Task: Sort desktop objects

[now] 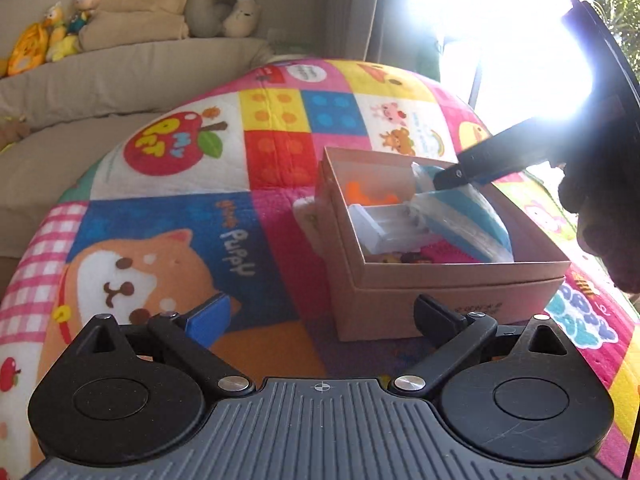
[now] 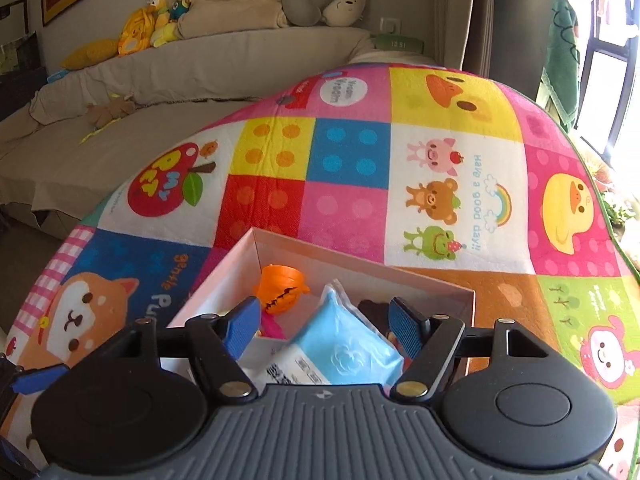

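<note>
Two views covered one patchwork play mat [image 2: 348, 168] spread over the bench, with a beige sofa [image 2: 168, 80] and soft toys beyond it. On the mat sat an open cardboard box [image 1: 440, 276]. The left wrist view alone showed the box's outer side and a white tray [image 1: 384, 228] inside it, and the right gripper [image 1: 452, 176] reaching in from the right, down at the blue packet [image 1: 476, 216]. The right wrist view alone showed an orange pumpkin toy [image 2: 280, 288] at the box's far end. There the blue packet [image 2: 340, 344] lay between that gripper's [image 2: 324, 326] half-spread fingers, neither pad clearly pressing it. The left gripper [image 1: 324, 316] stood wide apart, holding nothing, the box just beyond its right finger.
</note>
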A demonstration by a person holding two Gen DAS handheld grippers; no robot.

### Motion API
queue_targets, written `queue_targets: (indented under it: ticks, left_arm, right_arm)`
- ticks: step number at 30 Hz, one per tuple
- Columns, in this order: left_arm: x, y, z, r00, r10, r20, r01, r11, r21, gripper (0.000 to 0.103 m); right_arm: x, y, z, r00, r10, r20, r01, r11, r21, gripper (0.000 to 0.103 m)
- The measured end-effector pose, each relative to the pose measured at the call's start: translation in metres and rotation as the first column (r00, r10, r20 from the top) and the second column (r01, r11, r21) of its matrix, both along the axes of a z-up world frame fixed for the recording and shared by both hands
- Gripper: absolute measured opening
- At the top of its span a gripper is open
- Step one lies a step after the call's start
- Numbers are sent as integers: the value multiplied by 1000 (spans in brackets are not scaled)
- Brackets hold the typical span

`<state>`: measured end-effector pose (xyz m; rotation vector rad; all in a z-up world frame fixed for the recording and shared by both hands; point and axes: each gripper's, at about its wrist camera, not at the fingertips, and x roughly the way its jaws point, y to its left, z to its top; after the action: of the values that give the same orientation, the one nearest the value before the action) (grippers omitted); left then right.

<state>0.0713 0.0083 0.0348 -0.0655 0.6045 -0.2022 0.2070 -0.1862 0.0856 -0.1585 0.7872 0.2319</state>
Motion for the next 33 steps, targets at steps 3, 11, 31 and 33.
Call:
queue_targets:
  ticks: [3, 11, 31, 33]
  left_arm:
    - [-4, 1, -1, 1000, 2, 15, -1, 1000, -15, 102]
    - [-6, -3, -7, 1000, -7, 7, 7, 1000, -27, 102]
    - [-21, -7, -22, 998, 20, -65, -21, 1000, -9, 103]
    - [-32, -11, -25, 996, 20, -88, -21, 1000, -7, 103]
  right_arm:
    - [-22, -7, -3, 998, 31, 45, -27, 995, -99, 53]
    - [-22, 19, -12, 999, 47, -8, -47, 999, -22, 39]
    - [-134, -34, 17, 970, 12, 242, -45, 990, 133, 103]
    - [-152, -41, 4, 977, -4, 212, -25, 991, 131, 103]
